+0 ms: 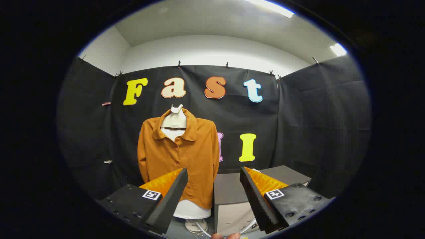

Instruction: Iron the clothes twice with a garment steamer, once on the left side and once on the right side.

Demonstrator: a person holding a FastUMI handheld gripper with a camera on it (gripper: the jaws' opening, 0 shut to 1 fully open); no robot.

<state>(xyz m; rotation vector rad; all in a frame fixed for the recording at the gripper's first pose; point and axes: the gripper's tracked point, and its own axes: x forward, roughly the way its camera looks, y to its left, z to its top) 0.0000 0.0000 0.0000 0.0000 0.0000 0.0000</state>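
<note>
- Trouble first: no steamer between the fingers, so no ironing can start yet.
- Gripper wide open, fingers far apart, clamped on nothing.
- Shirt hanging on a white dummy, beyond the fingers, in front of the black wall; buttoned and quite flat already.
- Grey box just right of the shirt, between the two fingers and a bit past them.
- Could bump the grey box or knock the dummy over if pushed ahead too fast, since both stand close together.
- Could snag the white cords lying below the shirt, near the dummy's round foot; a tug there might pull something down.
- Could grab the steamer badly and drop it, or point hot steam at the fingertip peeking in just below the grey box.
- Could miss one side of the shirt: left half partly behind one finger, so hard to aim.
- Steamer itself: cannot tell where. Maybe at the end of the white cords, maybe behind the grey box. Only a guess.
- Bottom of the shirt and the dummy's base partly covered by the fingers.
- Back part of the grey box, right of the shirt, cut off by the other finger.
- Small clips on the wall left of the shirt: too tiny to make out.
</note>
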